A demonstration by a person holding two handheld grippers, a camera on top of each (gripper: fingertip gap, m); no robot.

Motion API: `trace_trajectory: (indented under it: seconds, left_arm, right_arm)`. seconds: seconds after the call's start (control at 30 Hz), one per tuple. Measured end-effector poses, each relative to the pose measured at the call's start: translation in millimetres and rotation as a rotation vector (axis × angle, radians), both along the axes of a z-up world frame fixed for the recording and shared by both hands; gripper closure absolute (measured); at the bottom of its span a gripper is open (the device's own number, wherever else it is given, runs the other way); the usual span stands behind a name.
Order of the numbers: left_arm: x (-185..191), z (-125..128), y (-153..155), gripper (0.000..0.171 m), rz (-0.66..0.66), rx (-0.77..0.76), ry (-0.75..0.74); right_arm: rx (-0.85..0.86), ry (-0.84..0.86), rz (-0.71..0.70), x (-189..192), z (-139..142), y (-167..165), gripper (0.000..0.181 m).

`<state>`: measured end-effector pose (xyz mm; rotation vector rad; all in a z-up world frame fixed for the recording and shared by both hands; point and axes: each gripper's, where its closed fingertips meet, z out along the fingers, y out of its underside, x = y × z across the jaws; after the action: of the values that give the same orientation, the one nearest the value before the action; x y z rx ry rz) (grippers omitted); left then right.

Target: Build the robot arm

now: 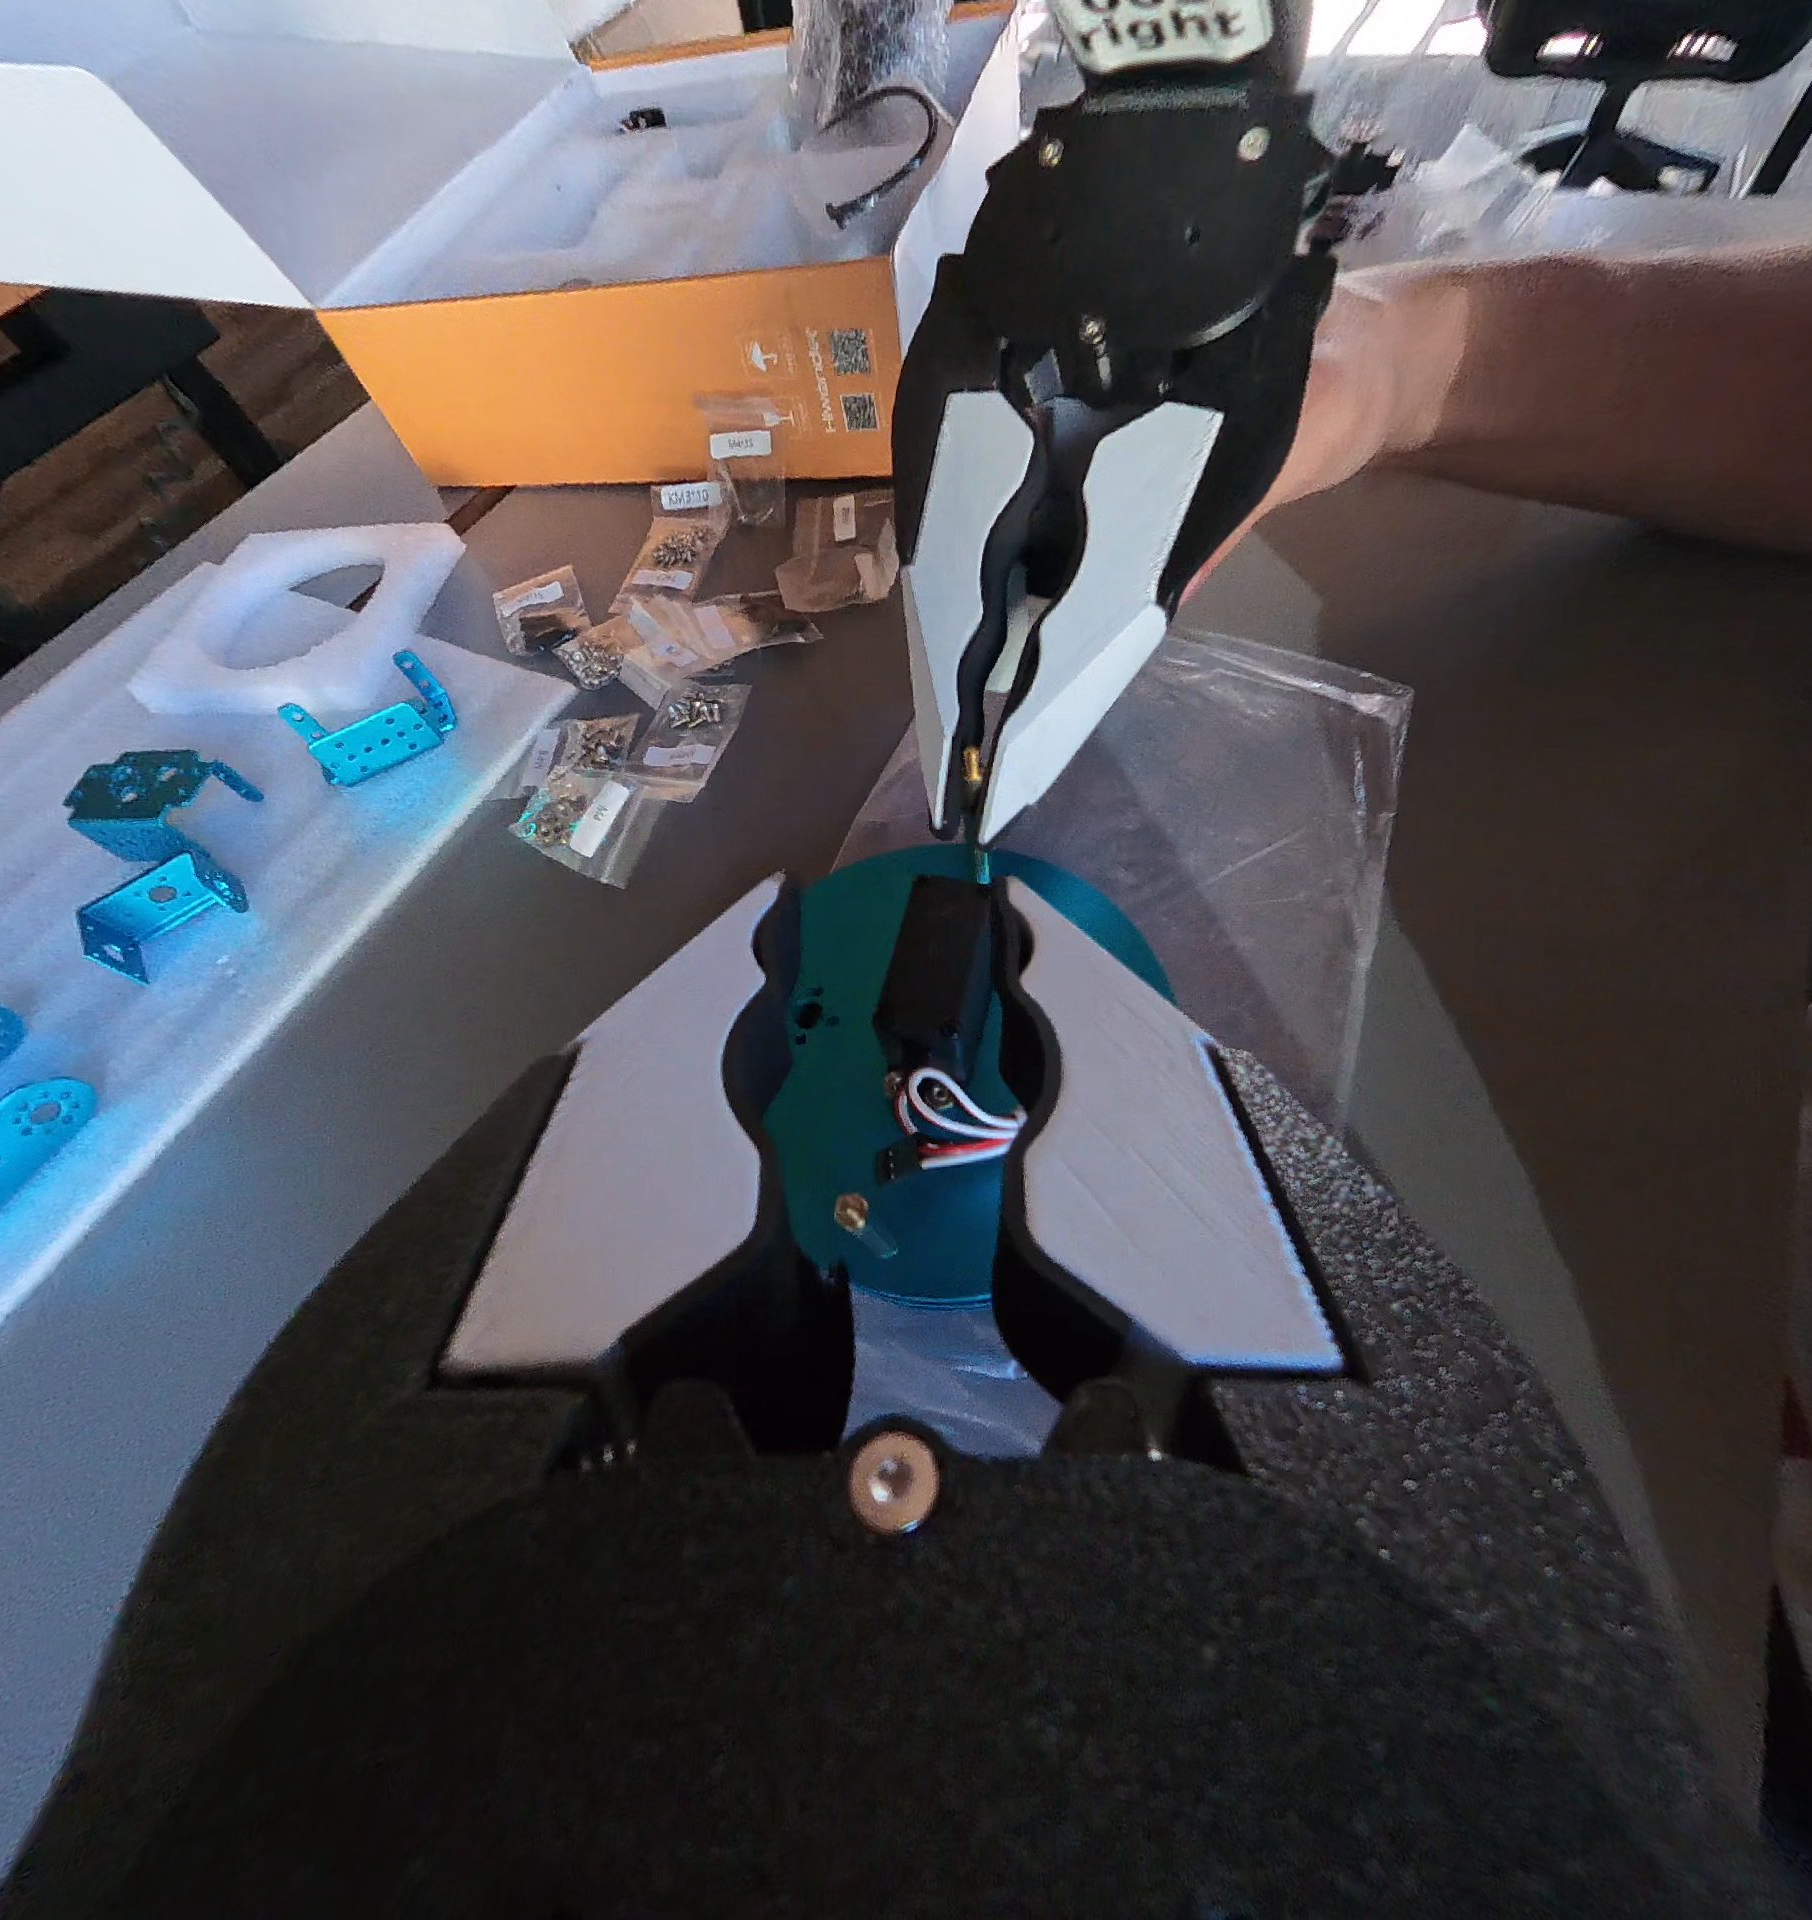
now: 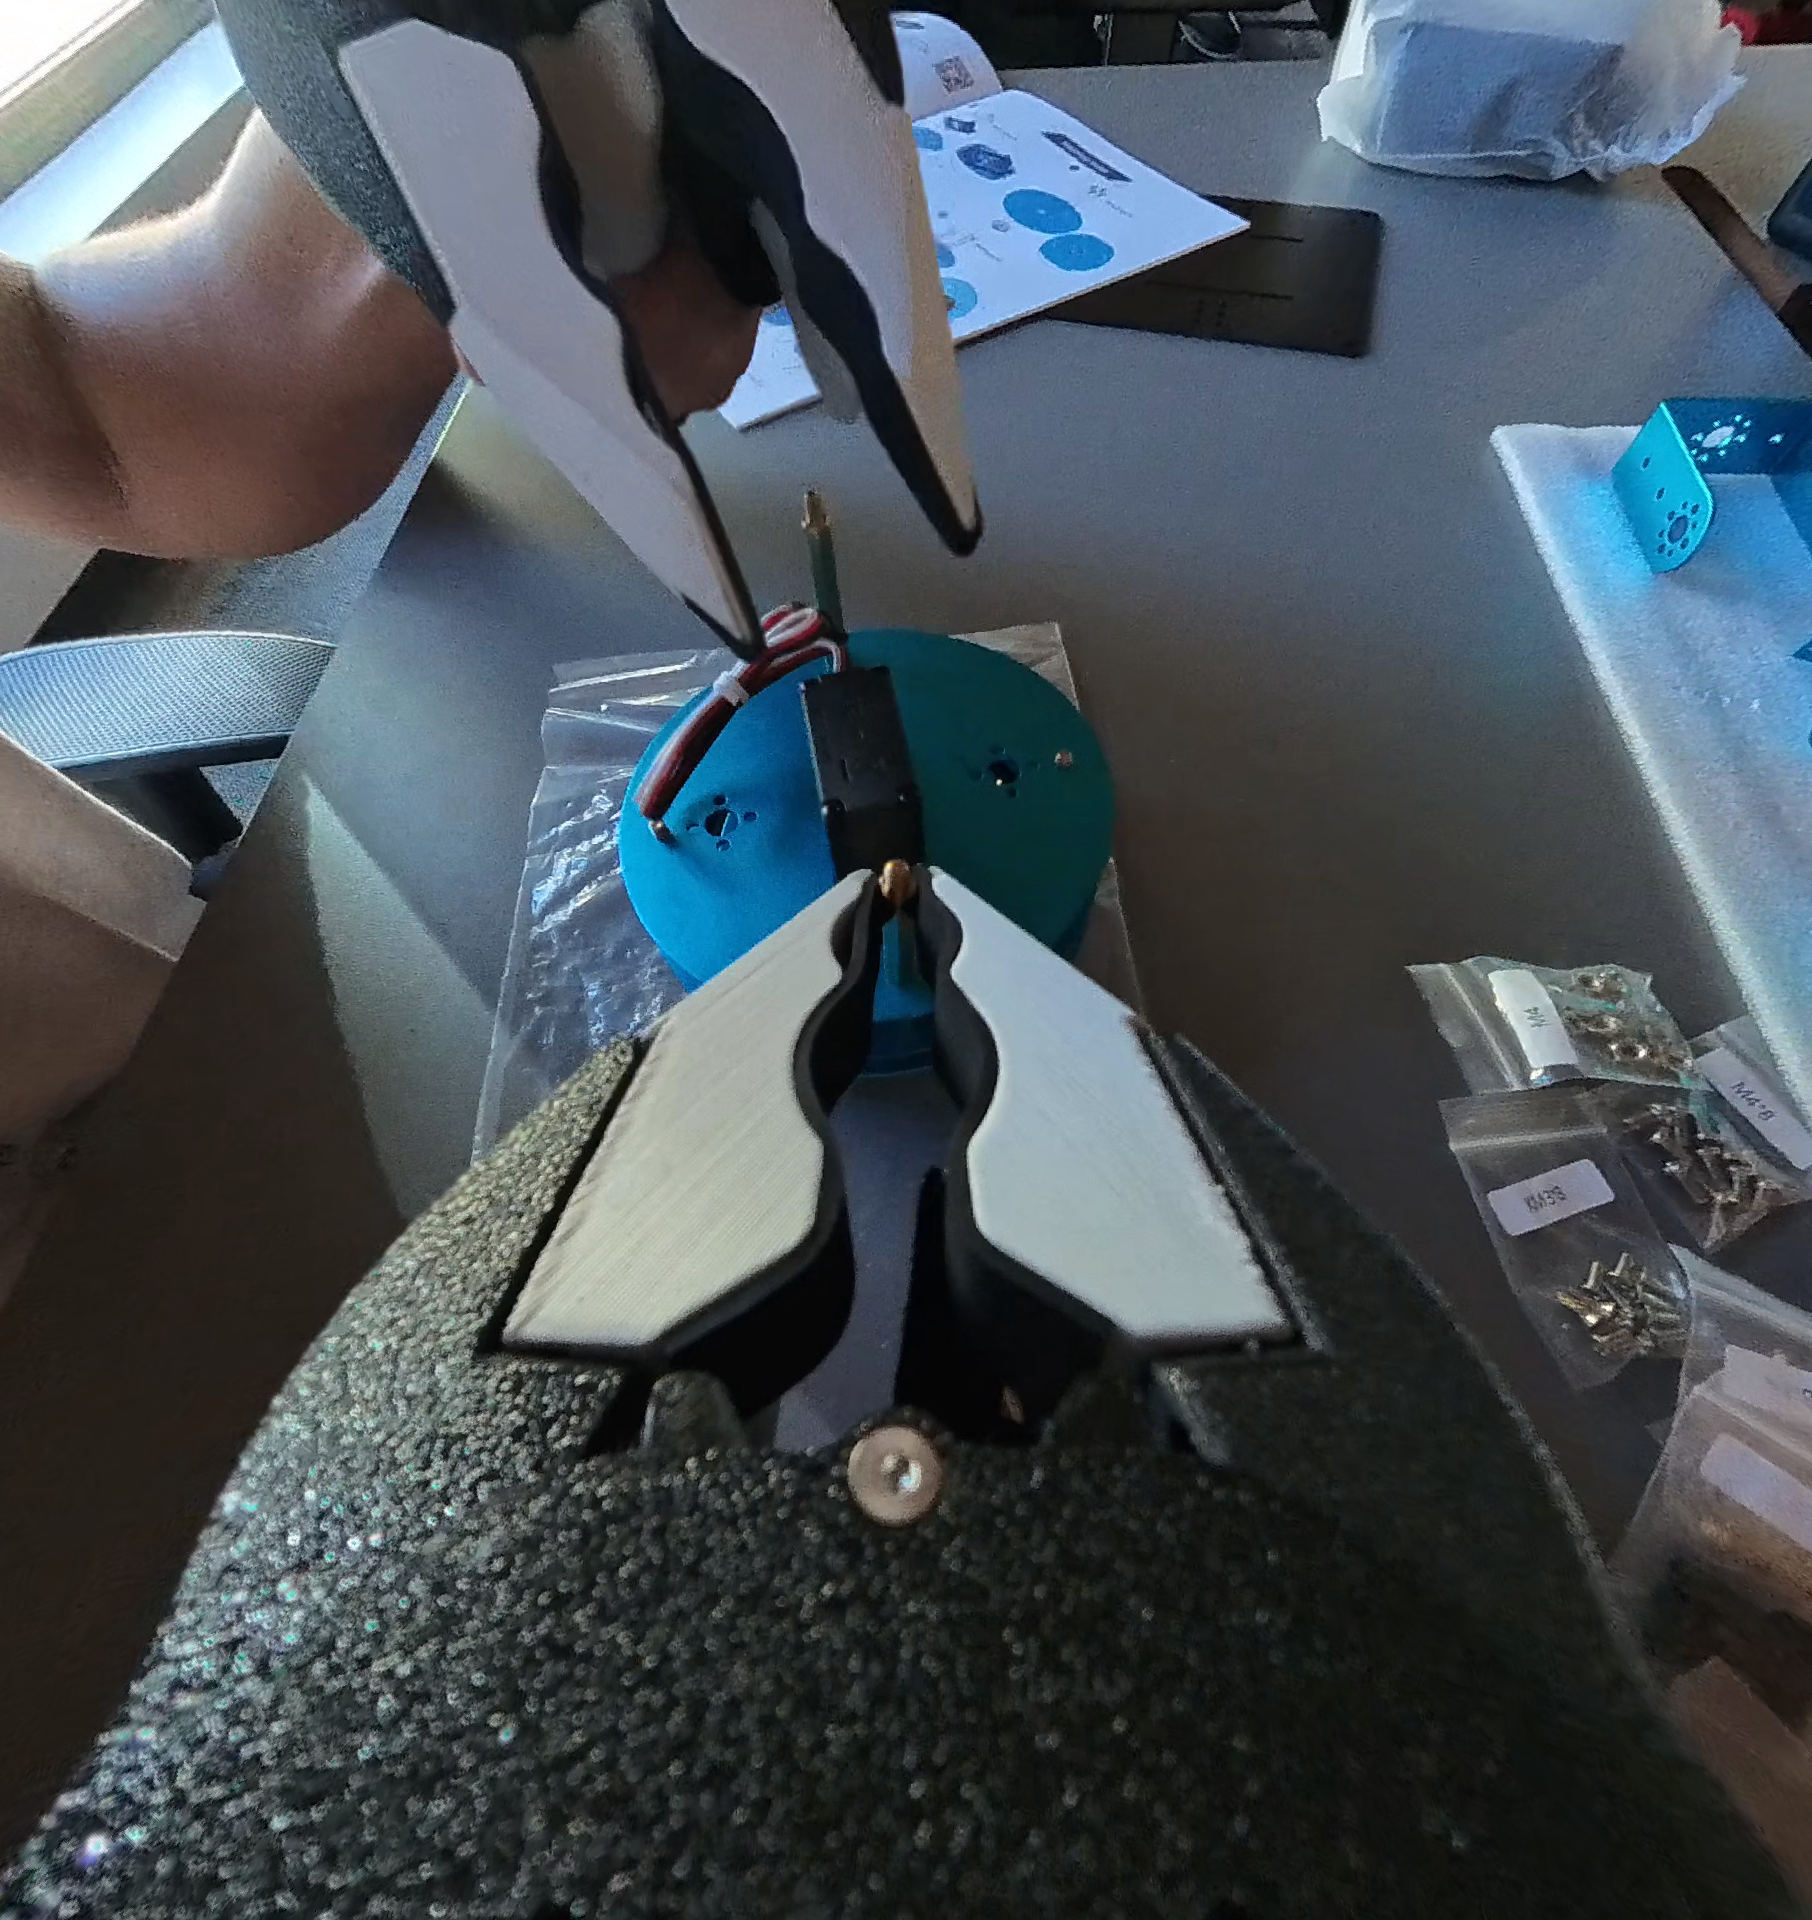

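A blue round base (image 2: 995, 717) with a black servo (image 2: 866, 779) across its top lies on a clear plastic bag (image 2: 569, 831) on the grey table. My right gripper (image 2: 897, 878) is shut on a brass-tipped standoff (image 2: 894, 883) standing at the base's near rim. The left wrist view shows the right gripper (image 1: 969, 821) coming down from above with the standoff (image 1: 969, 771) in its tips. My left gripper (image 1: 894, 888) is open and empty, with its fingers either side of the servo (image 1: 933, 966). One tip sits by the red, white and black wires (image 2: 715, 717). A second standoff (image 2: 817, 561) stands beside them.
A white foam tray (image 1: 362, 883) holds blue brackets (image 1: 382, 732). Small bags of screws (image 1: 611, 727) lie beside it, with an open orange box (image 1: 590, 374) behind. An instruction sheet (image 2: 1068, 208), a black plate (image 2: 1266, 281) and a chair (image 2: 154, 686) lie beyond. A person's arm (image 1: 1608, 395) reaches in. Tip to tip, the grippers are about 5 centimetres apart.
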<state>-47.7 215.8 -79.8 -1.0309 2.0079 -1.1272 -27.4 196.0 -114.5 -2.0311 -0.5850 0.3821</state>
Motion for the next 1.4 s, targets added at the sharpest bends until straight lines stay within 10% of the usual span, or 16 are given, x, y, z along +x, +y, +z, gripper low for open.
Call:
trace_trajectory:
  seconds: [1.4]
  left_arm:
    - [24,-11,-9,0.131,0.019,0.265,0.025]
  right_arm:
    - [-0.01,0.056,0.007,-1,-2,-3,0.171]
